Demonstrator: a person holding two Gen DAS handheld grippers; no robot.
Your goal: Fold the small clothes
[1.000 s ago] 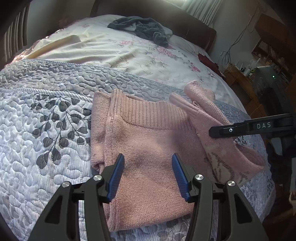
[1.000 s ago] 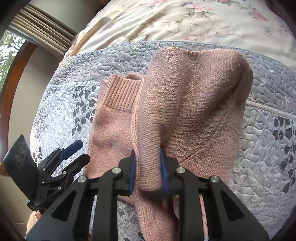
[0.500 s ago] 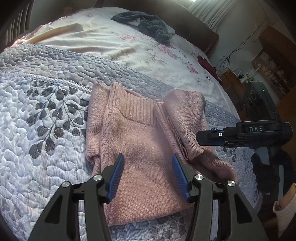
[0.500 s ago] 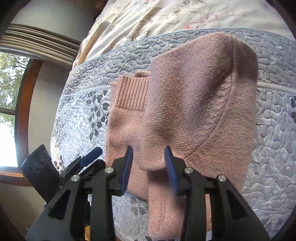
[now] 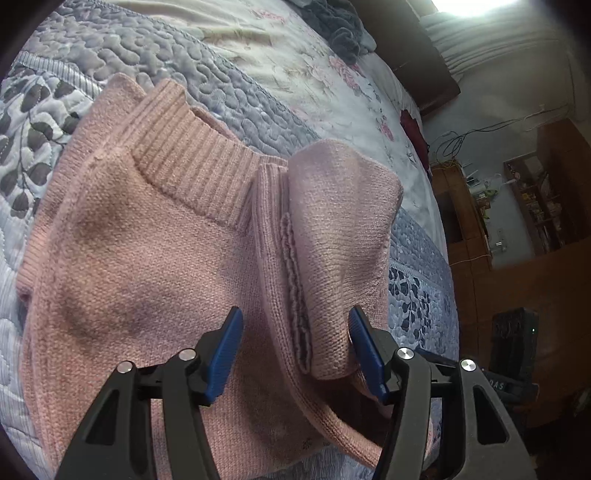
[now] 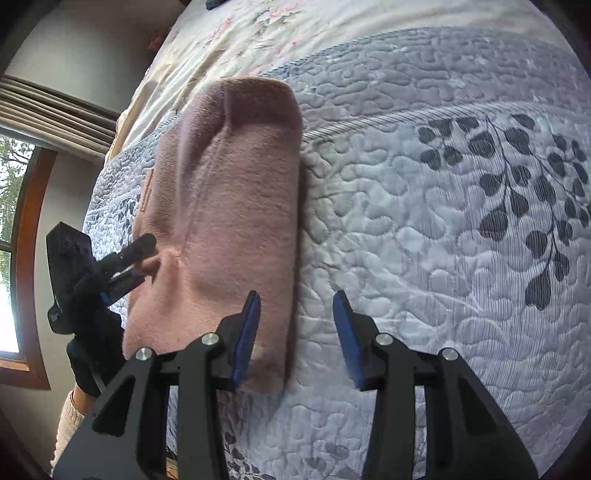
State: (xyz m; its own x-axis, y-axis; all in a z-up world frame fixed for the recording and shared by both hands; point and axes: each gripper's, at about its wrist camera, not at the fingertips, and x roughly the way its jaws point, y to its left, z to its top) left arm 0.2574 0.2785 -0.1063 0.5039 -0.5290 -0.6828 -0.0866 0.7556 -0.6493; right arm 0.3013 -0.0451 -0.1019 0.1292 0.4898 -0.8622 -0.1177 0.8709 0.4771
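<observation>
A small pink knit sweater (image 5: 147,258) lies on the grey quilted bedspread (image 5: 229,85), ribbed collar away from me. Its right side and sleeve (image 5: 340,240) are folded inward over the body. My left gripper (image 5: 295,350) hovers low over the sweater's lower part, open, its blue pads on either side of the folded sleeve's edge. In the right wrist view the sweater (image 6: 229,206) shows as a long pink strip. My right gripper (image 6: 295,332) is open beside the sweater's right edge, over bare quilt, holding nothing. The left gripper (image 6: 122,262) appears at the sweater's far side.
A floral cream sheet (image 5: 295,62) covers the bed beyond the quilt, with a dark grey garment (image 5: 336,26) heaped near the headboard. Wooden furniture and cables (image 5: 517,192) stand right of the bed. A window (image 6: 14,236) is on the far side.
My right gripper let go of the sleeve, opened wider and drew back to the right off the sweater. The left gripper moved forward and lower, closer to the folded sleeve.
</observation>
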